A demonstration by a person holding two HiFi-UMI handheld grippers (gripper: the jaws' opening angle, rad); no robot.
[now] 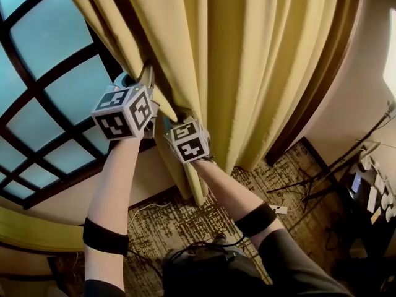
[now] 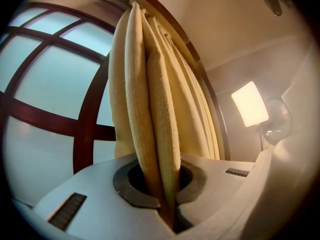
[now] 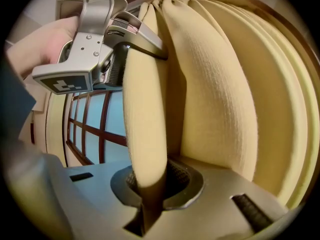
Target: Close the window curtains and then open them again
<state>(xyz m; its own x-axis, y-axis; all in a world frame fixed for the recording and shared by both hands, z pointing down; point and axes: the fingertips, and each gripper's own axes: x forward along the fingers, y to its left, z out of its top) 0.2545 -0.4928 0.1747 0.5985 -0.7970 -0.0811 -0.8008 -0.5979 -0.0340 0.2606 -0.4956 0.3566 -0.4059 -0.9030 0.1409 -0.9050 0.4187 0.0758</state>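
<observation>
Two pinches on the curtain (image 1: 247, 54), bunched right of the window (image 1: 62, 54): left gripper (image 2: 167, 204) clamped on a fold, right gripper (image 3: 147, 209) likewise, just below. Hold level, draw sideways together, avoid dragging downward.

The curtain (image 1: 247, 73) hangs before me, bunched to the right of the window (image 1: 55, 60), which lies behind it and to the left. My left gripper (image 2: 167, 204) sits on the curtain's left edge with a fold pinched between its jaws. My right gripper (image 3: 147, 209) sits just below and to the right of it, pinching the same fold. A lamp (image 2: 249, 103) stands right of the curtain. Cables (image 1: 322, 178) lie on the floor (image 1: 185, 221) at the far right, below the curtain's hem.
</observation>
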